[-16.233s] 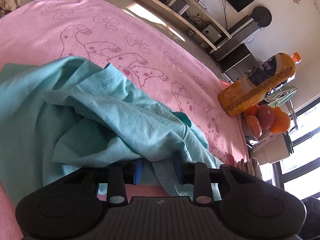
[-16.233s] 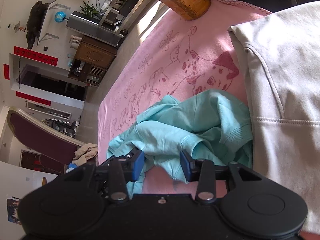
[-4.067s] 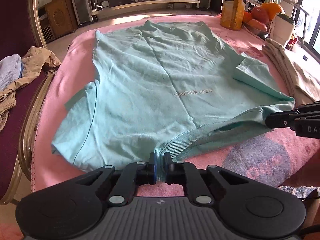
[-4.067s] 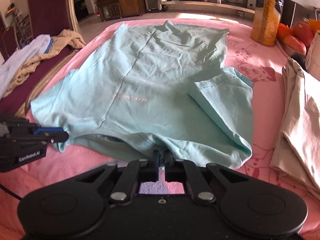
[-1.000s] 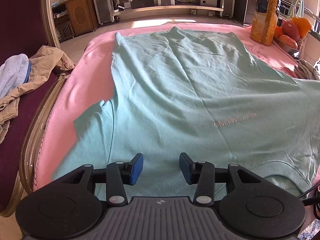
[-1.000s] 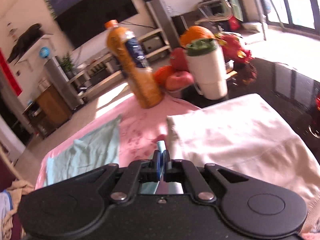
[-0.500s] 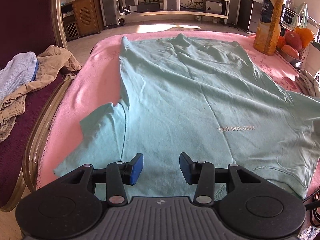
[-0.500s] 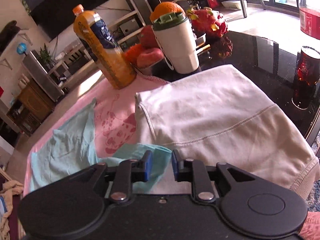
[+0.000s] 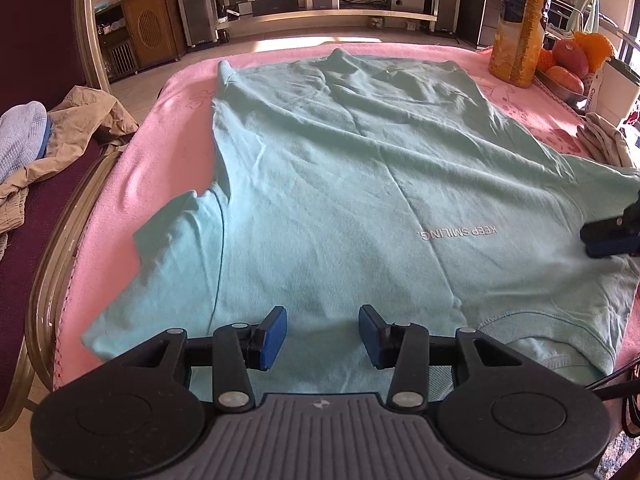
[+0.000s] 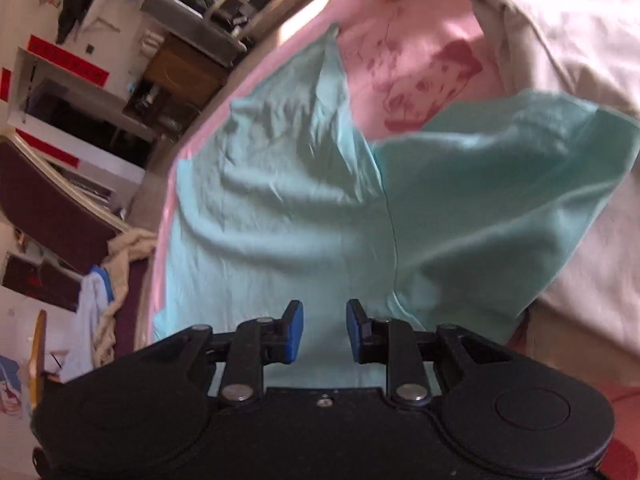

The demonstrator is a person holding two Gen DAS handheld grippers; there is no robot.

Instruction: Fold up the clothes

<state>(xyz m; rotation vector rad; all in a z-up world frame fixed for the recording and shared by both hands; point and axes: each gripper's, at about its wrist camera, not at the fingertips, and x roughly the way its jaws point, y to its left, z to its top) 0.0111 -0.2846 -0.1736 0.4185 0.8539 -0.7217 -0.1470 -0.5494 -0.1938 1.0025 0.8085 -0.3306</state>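
Observation:
A mint-green T-shirt (image 9: pixel 360 184) lies spread flat on the pink towel (image 9: pixel 168 152), its collar near me and "KEEP SMILING" printed on its chest. My left gripper (image 9: pixel 322 336) is open and empty, low over the shirt's near edge beside the left sleeve. My right gripper (image 10: pixel 324 330) is open and empty over the shirt (image 10: pixel 280 208) near the right sleeve (image 10: pixel 500 184), which lies partly over a folded beige garment (image 10: pixel 580 60). The right gripper's fingertips (image 9: pixel 604 236) show at the right edge of the left wrist view.
An orange juice bottle (image 9: pixel 520 20) and a fruit bowl (image 9: pixel 568 64) stand at the far right corner. The folded beige garment (image 9: pixel 604 140) lies along the towel's right side. A chair (image 9: pixel 48 152) with crumpled clothes stands at the left.
The right gripper has opened, let go of the sleeve and swung down over the shirt. The left gripper has drawn back a little, still open.

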